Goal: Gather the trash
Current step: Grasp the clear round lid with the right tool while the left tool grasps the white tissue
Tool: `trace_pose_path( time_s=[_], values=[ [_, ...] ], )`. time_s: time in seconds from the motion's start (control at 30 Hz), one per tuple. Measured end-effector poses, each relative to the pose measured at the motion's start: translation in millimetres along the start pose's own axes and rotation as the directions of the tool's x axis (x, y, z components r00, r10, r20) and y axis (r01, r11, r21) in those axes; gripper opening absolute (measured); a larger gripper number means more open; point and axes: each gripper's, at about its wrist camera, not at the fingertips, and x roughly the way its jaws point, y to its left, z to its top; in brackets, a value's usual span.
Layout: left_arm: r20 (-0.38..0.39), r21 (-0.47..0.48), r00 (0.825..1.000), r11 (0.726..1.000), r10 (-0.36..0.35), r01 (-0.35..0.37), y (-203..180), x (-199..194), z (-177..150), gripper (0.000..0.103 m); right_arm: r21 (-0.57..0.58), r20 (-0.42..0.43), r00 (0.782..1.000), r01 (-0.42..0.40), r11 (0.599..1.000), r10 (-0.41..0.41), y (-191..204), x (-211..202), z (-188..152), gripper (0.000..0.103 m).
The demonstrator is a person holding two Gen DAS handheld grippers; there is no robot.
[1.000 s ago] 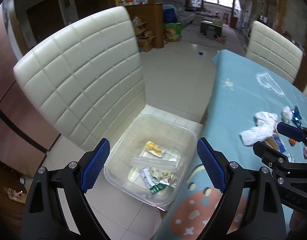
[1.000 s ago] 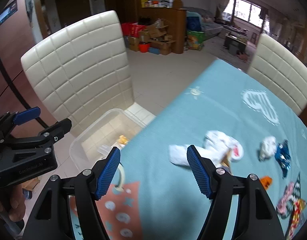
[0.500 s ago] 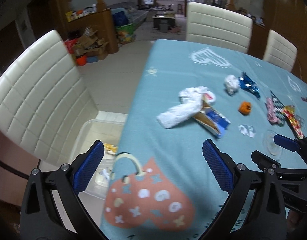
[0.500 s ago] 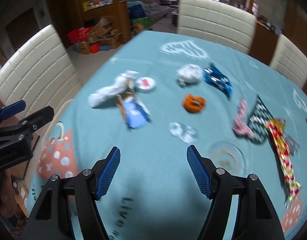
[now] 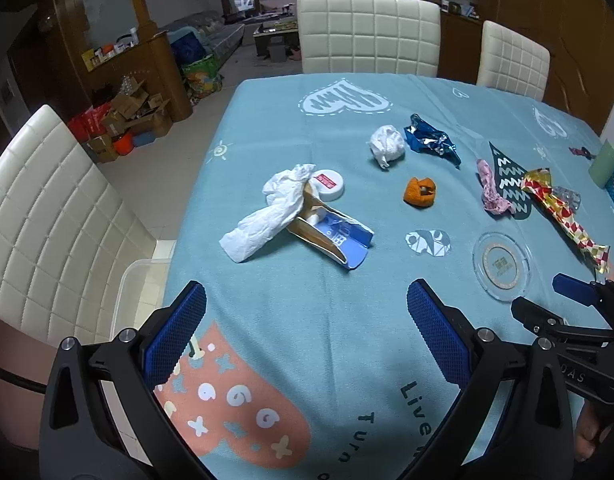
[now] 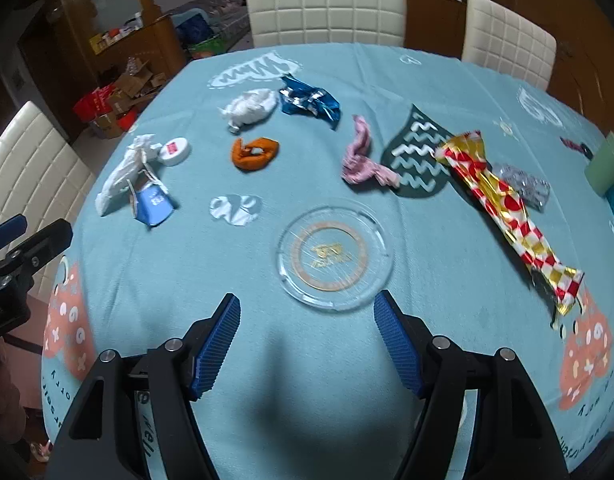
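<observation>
**Both grippers spread and empty over littered table**

Left gripper (image 5: pixel 307 340) and right gripper (image 6: pixel 307 340): ribbed blue pads wide apart, nothing held, above the teal cloth table (image 5: pixel 327 360). Nearest the right gripper: clear round glass dish (image 6: pixel 334 258), empty. Next out: long crumpled white tissue (image 5: pixel 267 216) lying over a torn blue carton (image 5: pixel 339 240), touching a white cap (image 5: pixel 327 184). Farther: orange peel (image 6: pixel 254 153), pink wrapper (image 6: pixel 363 156), red-gold foil wrapper (image 6: pixel 507 208). Farthest: tissue wad (image 6: pixel 251 109), blue foil (image 6: pixel 309 101). Clear plastic bin (image 5: pixel 137 292) on floor beside table; contents not visible.

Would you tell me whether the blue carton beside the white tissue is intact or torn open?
Torn open: the blue carton lies flattened on the tablecloth, brown inner flaps splayed out.
</observation>
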Motion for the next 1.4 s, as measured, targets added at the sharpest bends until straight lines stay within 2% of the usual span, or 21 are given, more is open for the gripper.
trace_pose_path(
  time_s=[0.5,0.7,0.83,0.97,1.4],
  values=[
    [-0.082,0.0,0.997,1.0,-0.013,0.013,-11,38,9,0.099,0.067,-0.066,0.998,0.001,0.998,0.003,-27,30,4,0.068],
    [-0.066,-0.02,0.996,0.998,0.052,-0.053,2,51,25,0.099,0.045,-0.011,1.0,-0.016,0.999,0.016,-21,30,18,0.068],
    [-0.048,-0.026,0.994,0.995,0.095,-0.097,19,61,34,0.099,0.01,-0.005,1.0,-0.016,1.0,0.016,-11,35,30,0.068],
    [-0.047,-0.002,0.99,0.991,0.134,-0.134,32,78,39,0.099,0.027,-0.026,1.0,0.0,1.0,0.0,-11,46,37,0.068],
    [-0.085,0.018,0.989,0.992,0.125,-0.123,42,122,58,0.098,0.069,-0.017,0.994,0.106,0.992,-0.105,-22,56,36,0.068]
  ],
)
